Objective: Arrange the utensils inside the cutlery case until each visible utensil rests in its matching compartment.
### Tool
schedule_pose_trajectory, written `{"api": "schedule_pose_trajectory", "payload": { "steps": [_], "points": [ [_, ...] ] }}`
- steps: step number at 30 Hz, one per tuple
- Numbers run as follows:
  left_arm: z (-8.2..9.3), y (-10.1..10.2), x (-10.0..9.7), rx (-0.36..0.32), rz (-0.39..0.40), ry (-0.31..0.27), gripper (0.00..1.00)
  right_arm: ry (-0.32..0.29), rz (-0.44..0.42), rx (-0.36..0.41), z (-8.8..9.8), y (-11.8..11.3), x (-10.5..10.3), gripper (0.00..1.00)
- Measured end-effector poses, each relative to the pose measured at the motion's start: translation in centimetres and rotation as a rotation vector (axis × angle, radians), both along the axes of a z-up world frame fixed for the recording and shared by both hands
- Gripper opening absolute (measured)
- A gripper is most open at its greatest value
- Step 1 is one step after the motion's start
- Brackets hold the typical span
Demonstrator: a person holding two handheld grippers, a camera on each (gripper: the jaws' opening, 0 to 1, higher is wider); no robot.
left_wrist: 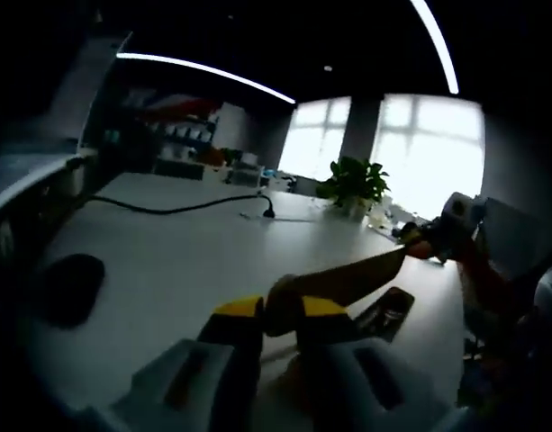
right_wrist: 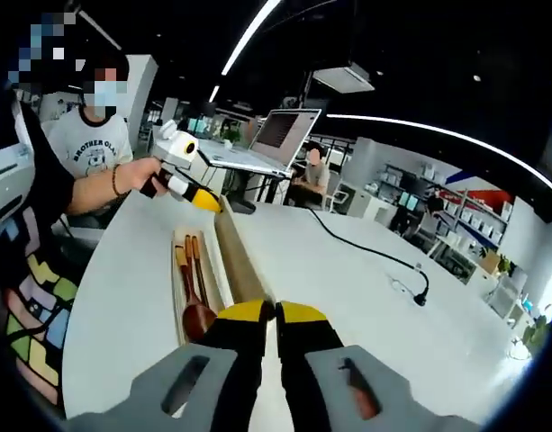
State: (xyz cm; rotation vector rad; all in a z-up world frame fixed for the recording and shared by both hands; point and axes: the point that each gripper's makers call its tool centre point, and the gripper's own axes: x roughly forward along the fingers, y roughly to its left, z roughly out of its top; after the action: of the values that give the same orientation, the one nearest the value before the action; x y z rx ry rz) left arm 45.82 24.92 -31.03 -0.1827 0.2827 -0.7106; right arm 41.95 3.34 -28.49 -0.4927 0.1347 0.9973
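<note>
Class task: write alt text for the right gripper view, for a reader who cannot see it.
Right gripper, jaws closed on the near end of a long wooden cutlery case lying on a white table. The case holds a wooden spoon, and the left gripper meets its far end.

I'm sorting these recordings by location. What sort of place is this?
Probably an open-plan office or lab. A laptop stands on a raised stand behind the long white table, a person works at a desk beyond it, shelving lines the far wall, and ceiling light strips run overhead.
</note>
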Motion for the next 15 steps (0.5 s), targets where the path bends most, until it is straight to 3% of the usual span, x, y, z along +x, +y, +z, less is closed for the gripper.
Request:
{"api": "schedule_pose_trajectory", "payload": {
  "steps": [8, 15],
  "points": [
    [-0.7, -0.3, -1.3, 0.011, -0.022, 0.022, 0.13, -0.051, 0.012, -0.026, 0.3, -0.1, -1.7, 0.03],
    [-0.9, -0.6, -1.8, 0.006, -0.027, 0.018, 0.13, -0.095, 0.008, -0.05, -0.1, -0.5, -1.8, 0.03]
  ]
}}
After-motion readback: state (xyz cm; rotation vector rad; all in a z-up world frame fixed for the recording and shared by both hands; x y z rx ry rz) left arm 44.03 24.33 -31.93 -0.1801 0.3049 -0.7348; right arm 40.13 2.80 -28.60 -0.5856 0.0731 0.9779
